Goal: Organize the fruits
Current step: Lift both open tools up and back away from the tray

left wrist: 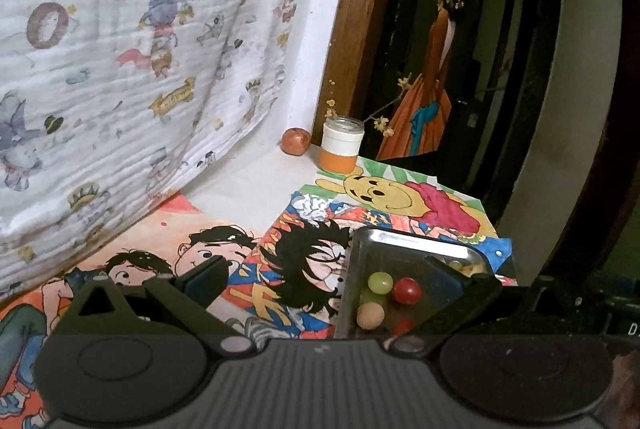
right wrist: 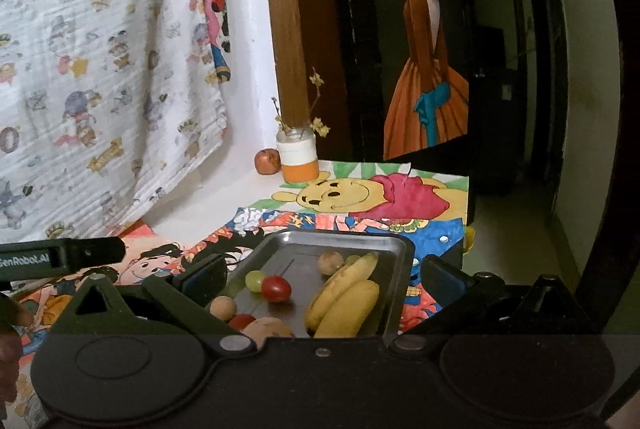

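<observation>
A metal tray (right wrist: 394,243) lies on cartoon drawings and holds two bananas (right wrist: 348,299), a green grape (right wrist: 255,280), a red cherry tomato (right wrist: 277,288), tan round fruits (right wrist: 223,308) and a brown one (right wrist: 330,262). In the left wrist view the tray (left wrist: 404,237) shows the grape (left wrist: 379,282), the tomato (left wrist: 407,290) and a tan fruit (left wrist: 370,315). My right gripper (right wrist: 324,275) is open, its jaws either side of the tray. My left gripper (left wrist: 332,275) is open and empty over the tray's left edge. A reddish fruit (left wrist: 295,141) sits apart at the back by the wall.
A jar (left wrist: 342,145) with dry yellow flowers stands beside the reddish fruit. A patterned cloth (left wrist: 120,49) hangs on the left. The table's right edge (right wrist: 468,205) drops to a dark doorway. The left gripper's body (right wrist: 60,257) shows at the left of the right wrist view.
</observation>
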A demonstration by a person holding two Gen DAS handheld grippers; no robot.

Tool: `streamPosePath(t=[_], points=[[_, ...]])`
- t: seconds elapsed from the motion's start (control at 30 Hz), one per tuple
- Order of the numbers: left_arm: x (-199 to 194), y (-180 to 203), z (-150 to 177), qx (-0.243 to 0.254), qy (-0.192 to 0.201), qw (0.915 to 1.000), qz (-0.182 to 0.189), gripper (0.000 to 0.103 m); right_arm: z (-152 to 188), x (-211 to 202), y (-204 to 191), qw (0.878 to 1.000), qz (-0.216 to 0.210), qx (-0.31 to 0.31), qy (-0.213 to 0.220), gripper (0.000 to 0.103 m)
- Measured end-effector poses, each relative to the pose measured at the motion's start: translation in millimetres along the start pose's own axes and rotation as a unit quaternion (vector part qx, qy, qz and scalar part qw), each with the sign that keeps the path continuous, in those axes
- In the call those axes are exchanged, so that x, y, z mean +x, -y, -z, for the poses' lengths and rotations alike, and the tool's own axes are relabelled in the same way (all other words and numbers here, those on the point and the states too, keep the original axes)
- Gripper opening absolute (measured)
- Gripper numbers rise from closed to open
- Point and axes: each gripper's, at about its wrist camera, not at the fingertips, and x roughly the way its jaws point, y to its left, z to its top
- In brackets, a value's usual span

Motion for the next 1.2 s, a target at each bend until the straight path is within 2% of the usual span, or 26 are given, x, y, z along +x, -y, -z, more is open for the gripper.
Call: streamPosePath(t=[0.3, 0.7, 0.87, 1.03, 1.2], points=[[-21.0, -6.5, 10.8, 0.005, 0.017, 0.9998, 0.003, 0.103, 21.5, -28.2, -24.9, 1.000, 0.015, 0.003, 0.013, 0.102], [-31.7, -22.5, 33.8, 0.012, 0.005, 0.9999, 0.009, 0.103, 50.2, -55.8, -45.9, 0.996, 0.054, 0.038, 0.053, 0.103], [-36.1, -27.0, 41.6, 0.027, 0.008, 0.9995, 0.011, 0.103, 60.7, -56.3, -51.2, 0.996, 0.067, 0.036, 0.045, 0.103], [-39.1, -35.3, 48.1, 0.019, 0.004, 0.9997, 0.011, 0.103, 71.6, -59.0, -57.3, 0.997, 0.059, 0.042, 0.025, 0.103], [-42.7, -44.2, 55.1, 0.020, 0.002, 0.9998, 0.005, 0.103, 77.3, -64.6, -63.3, 0.997, 0.068, 0.035, 0.032, 0.103]])
